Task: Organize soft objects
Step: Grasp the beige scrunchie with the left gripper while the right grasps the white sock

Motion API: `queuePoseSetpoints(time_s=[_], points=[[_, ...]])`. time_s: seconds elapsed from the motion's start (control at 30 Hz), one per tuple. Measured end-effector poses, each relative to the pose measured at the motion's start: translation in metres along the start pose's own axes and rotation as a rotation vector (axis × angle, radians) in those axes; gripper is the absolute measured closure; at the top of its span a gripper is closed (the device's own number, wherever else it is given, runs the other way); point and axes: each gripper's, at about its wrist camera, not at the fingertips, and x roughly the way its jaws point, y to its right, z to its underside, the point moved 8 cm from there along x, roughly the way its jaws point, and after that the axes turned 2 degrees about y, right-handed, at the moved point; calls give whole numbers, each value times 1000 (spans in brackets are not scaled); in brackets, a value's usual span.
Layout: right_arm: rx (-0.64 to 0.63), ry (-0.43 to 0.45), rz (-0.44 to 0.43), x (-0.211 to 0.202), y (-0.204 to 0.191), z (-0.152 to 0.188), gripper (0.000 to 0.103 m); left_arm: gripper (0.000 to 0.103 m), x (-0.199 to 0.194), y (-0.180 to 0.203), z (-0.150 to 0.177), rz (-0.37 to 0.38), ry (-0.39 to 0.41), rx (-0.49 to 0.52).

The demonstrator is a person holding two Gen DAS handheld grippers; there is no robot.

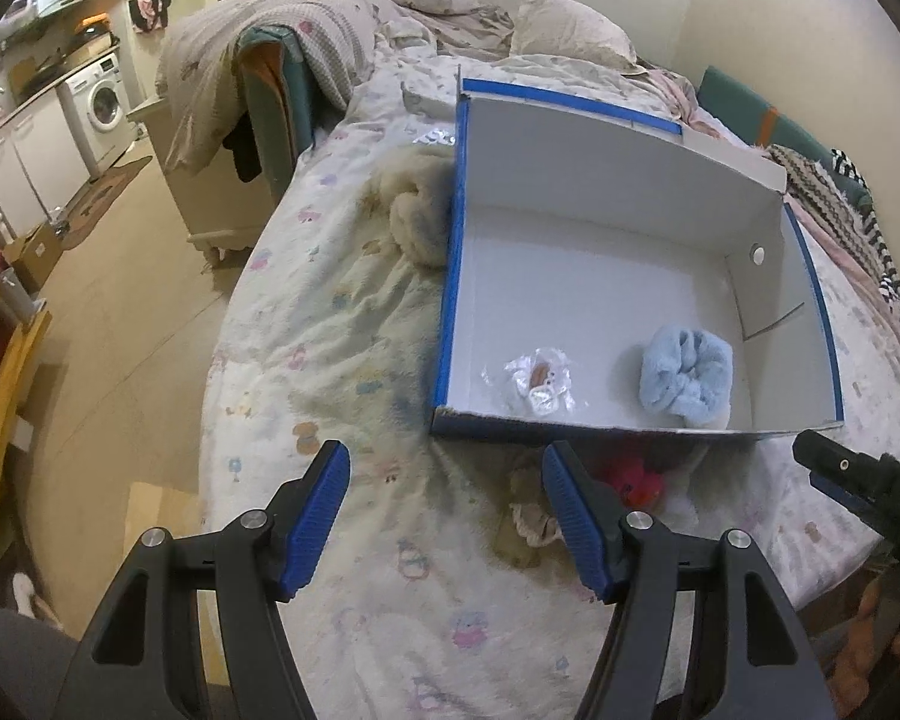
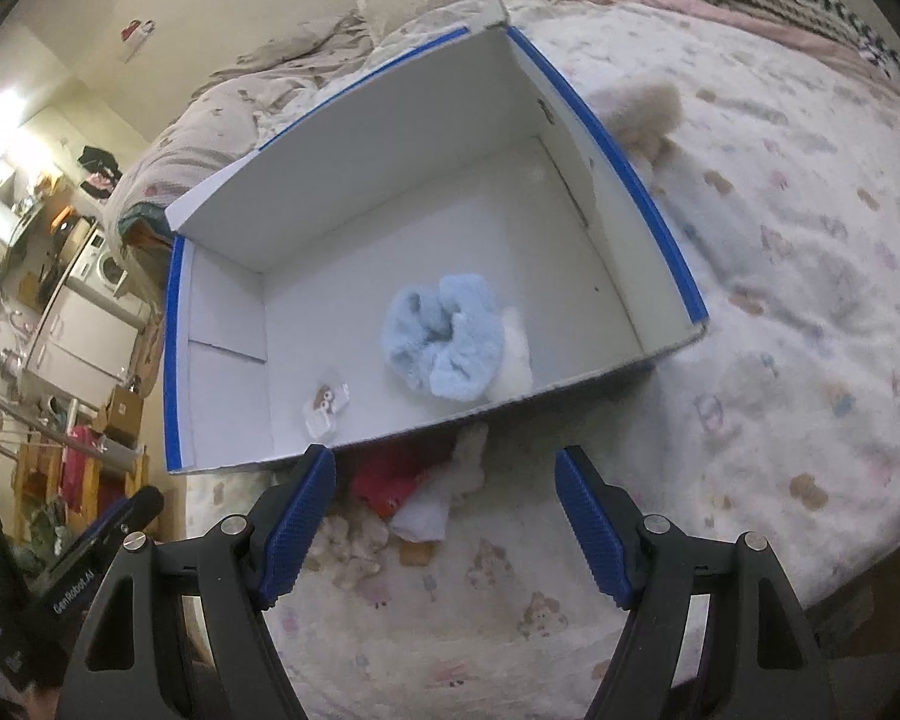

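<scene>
An open box [image 1: 600, 168] with white inside and blue rim lies on the bed; it also shows in the right wrist view [image 2: 390, 138]. Inside lie a fluffy light-blue item [image 1: 687, 375] [image 2: 447, 348] and a small clear plastic packet [image 1: 537, 384] [image 2: 325, 405]. In front of the box lie a red soft item [image 1: 639, 483] [image 2: 387, 480], a white one [image 2: 426, 513] and a cream knotted one [image 1: 531, 519] [image 2: 354, 543]. A beige fluffy item [image 1: 417, 213] [image 2: 645, 111] lies beside the box. My left gripper [image 1: 447, 516] and right gripper [image 2: 444, 522] are open and empty, above the bed before the box.
The bed has a patterned fleece cover [image 1: 330, 360], a crumpled duvet and pillow [image 1: 564, 30] at the back, striped blankets [image 1: 870, 222] at the right. The floor, a washing machine [image 1: 105, 105] and cabinets are off to the left. The right gripper's body [image 1: 870, 489] shows in the left wrist view.
</scene>
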Motion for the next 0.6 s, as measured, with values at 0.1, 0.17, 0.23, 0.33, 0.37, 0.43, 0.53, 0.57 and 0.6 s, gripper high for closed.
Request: queuePoseSetpoints(time_s=[0.1, 0.17, 0.23, 0.33, 0.37, 0.43, 0.53, 0.57, 0.6], points=[[18, -14, 5, 2, 6, 4, 23, 39, 1, -6, 4, -13, -2, -6], [20, -20, 9, 2, 9, 6, 23, 39, 3, -13, 6, -25, -4, -12], [21, -19, 12, 3, 11, 5, 23, 39, 8, -19, 7, -37, -10, -22], [37, -31, 7, 6, 13, 6, 23, 39, 14, -29, 9, -43, -28, -41], [41, -39, 4, 8, 13, 8, 23, 39, 16, -33, 10, -44, -34, -48], [43, -58, 3, 13, 12, 10, 23, 39, 18, -38, 12, -47, -40, -52], [54, -113, -16, 27, 9, 17, 23, 39, 22, -46, 13, -48, -49, -64], [66, -138, -23, 33, 10, 20, 23, 39, 23, -48, 14, -47, -53, -68], [81, -163, -26, 39, 11, 23, 23, 39, 24, -50, 15, -46, -59, -72]])
